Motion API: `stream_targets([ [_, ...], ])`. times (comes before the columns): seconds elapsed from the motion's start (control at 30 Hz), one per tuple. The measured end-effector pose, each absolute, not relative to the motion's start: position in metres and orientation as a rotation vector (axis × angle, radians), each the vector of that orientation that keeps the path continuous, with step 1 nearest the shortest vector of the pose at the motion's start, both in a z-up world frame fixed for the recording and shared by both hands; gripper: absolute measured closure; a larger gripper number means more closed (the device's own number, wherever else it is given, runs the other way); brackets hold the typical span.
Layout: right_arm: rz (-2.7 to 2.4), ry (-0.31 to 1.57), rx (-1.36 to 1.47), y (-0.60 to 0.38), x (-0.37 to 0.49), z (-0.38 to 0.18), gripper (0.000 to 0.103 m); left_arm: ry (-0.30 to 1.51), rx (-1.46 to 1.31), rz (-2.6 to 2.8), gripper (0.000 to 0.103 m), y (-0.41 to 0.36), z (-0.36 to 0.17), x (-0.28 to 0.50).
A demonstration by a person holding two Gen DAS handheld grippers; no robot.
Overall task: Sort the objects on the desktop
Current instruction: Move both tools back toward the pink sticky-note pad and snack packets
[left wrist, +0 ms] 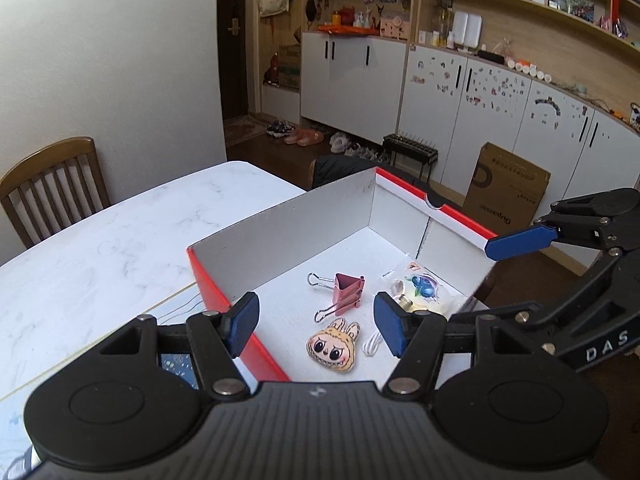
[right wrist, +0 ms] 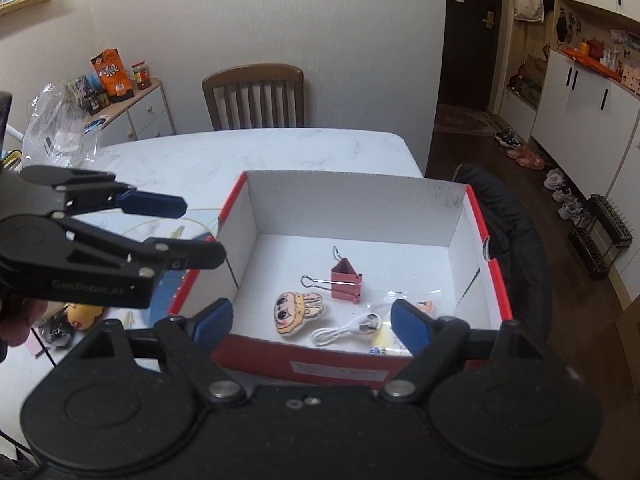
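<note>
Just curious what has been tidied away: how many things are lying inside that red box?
4. A pink metal binder clip mid-floor of the red cardboard box, a cartoon-face plush charm before it, a white cable beside that, and a clear sticker packet. Others may be hidden.

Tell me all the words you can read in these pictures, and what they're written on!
"DAS": white letters on the right gripper, cut off at the picture's edge.
"GenRobot.AI": faint lettering on the left gripper.
Cardboard box on the floor: printing upside down, too blurred to read.
White label on the red box: too blurred.
Orange snack bag on the cabinet: too small to read.
</note>
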State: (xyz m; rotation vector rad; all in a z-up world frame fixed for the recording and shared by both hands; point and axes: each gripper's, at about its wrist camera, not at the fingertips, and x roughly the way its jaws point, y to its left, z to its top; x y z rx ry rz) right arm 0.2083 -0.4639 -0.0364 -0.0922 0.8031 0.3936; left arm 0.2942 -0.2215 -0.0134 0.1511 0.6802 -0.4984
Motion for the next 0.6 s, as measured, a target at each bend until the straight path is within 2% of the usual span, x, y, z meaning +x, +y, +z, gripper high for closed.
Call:
stream_targets([
  [0.13,0.398,0.784,-0.085,-0.456,0.198,-0.033,0.017,0.656,0.145,-0.493,0.041,-0.207,-0.011,0.276],
  [0.27,0.396,0.749,-0.083,-0.444,0.184,-0.03,0.011,0.647,0.128,-0.49,0.041,-0.189,-0.009,0.257],
  [0.6,0.384,0.715,-0.045,-0.407,0.156,-0.031,0.008,0.649,0.085,-0.487,0.041,-0.14,-0.013,0.211],
])
